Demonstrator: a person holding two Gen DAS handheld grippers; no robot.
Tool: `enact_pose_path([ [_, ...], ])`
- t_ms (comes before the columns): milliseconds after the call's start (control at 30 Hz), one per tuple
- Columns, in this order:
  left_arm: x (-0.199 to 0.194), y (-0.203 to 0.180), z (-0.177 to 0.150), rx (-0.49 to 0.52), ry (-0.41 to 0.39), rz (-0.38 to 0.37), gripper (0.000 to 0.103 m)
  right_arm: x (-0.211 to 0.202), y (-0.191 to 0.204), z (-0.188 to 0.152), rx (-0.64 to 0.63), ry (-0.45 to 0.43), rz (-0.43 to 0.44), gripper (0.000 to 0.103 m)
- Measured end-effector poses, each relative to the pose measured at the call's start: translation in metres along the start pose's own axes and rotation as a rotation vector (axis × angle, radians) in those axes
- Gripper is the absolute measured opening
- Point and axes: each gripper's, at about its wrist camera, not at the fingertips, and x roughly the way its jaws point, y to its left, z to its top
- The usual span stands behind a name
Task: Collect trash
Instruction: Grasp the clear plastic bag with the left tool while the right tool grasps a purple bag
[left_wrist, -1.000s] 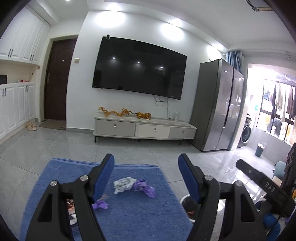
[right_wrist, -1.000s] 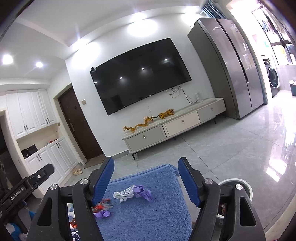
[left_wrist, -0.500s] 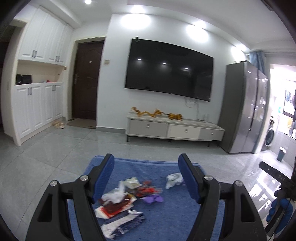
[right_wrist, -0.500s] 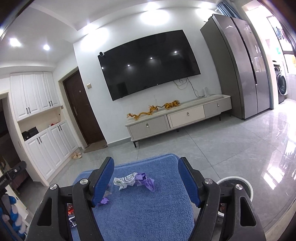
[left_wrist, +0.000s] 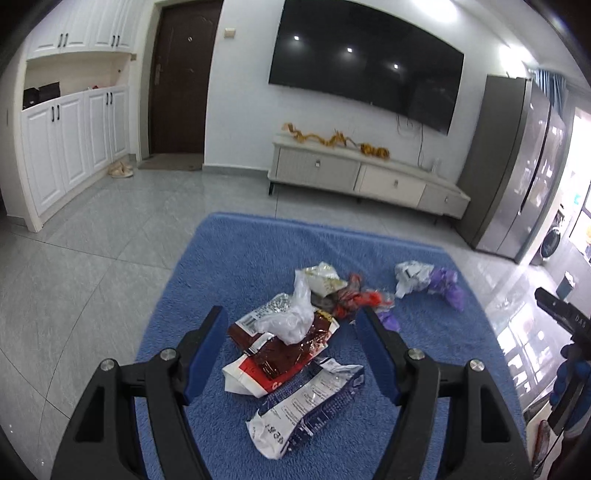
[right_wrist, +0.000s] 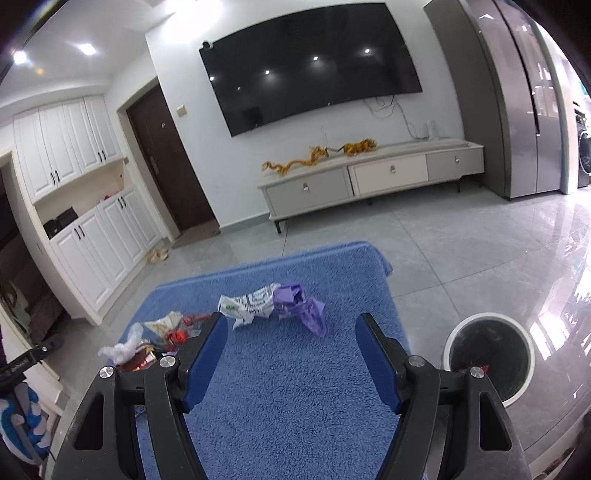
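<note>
- Trash sits on a fuzzy blue rug (left_wrist: 229, 258) over glossy grey floor tiles.
- Left tool (left_wrist: 291, 332): jaws wide apart, gripping nothing, hovering over a crinkly pile: a clear plastic bag (left_wrist: 291, 317), a shiny red-brown foil wrapper (left_wrist: 284, 350), and a blue-white packet (left_wrist: 306, 402).
- Further right lie a crumpled white wrapper (right_wrist: 247, 306) and a purple wrapper (right_wrist: 299, 306), touching each other.
- Right tool (right_wrist: 291, 332): jaws wide apart too, nothing in them, bare rug between.
- A round white bin (right_wrist: 489, 321) stands just off the rug's right edge.
</note>
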Motion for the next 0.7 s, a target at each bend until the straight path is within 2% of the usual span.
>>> enact_pose_path([
  [300,0.075,0.011,-0.001,0.042,0.104,-0.026,0.07,0.091,-0.003,-0.001,-0.047,0.129,0.003,0.07],
  [667,0.106,0.015,-0.002,0.077,0.152,-0.065,0.069,0.193,0.008,0.015,-0.187,0.222,0.079,0.07],
  [700,0.106,0.015,-0.002,0.079,0.152,-0.068,0.065,0.199,0.008,0.013,-0.191,0.234,0.077,0.07],
])
